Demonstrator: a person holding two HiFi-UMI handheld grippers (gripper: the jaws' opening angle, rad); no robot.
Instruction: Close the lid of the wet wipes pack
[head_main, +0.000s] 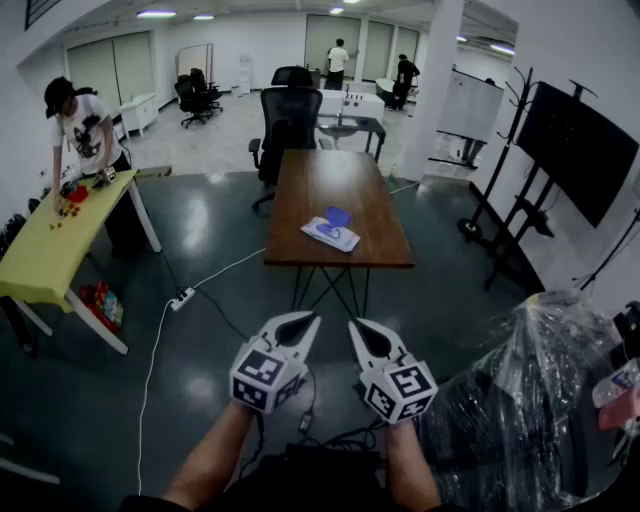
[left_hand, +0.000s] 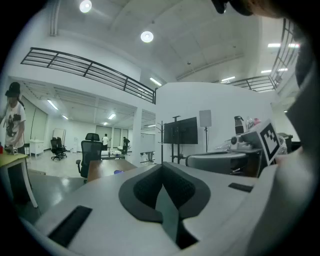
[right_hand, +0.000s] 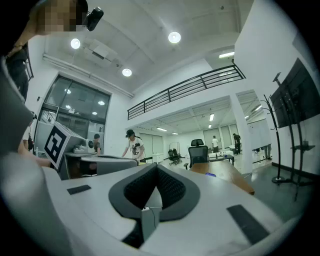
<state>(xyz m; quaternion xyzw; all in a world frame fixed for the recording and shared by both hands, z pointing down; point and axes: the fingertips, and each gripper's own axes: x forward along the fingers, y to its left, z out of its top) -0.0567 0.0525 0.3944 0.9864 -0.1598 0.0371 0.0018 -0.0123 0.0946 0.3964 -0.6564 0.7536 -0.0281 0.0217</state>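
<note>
Grippers held low and side by side, well short of brown table (head_main: 335, 190), which stands ahead w/ its short end toward the person; both point at it.

Wet wipes pack (head_main: 330, 236) lies flat on table's near half, a bit right of centre. Its blue lid (head_main: 339, 216) stands up off the pack, i.e. open.

L gripper (head_main: 303, 322): jaws pressed together at tips, nothing btwn them. In L gripper view the dark pads (left_hand: 145, 190) meet in a closed V. The table shows far off, left of the jaws, w/ the lid as a small blue spot on it.

R gripper (head_main: 358, 328): same, jaws together & holding nothing. R gripper view shows pads (right_hand: 137, 192) meeting at a point, w/ the table far off, right of the jaws.

Around the table:
- Black office chair (head_main: 290, 120) at its far end.
- Yellow table (head_main: 50, 250) well to its left, w/ a person in cap (head_main: 85, 125) bending over it.
- White power strip (head_main: 182, 298) on floor near its near-left corner, cable trailing toward the person.
- TV on stand (head_main: 580, 150) well to its right.
- Bundle in clear plastic wrap (head_main: 530, 400) on its near side, to the right, just beside R gripper.
</note>
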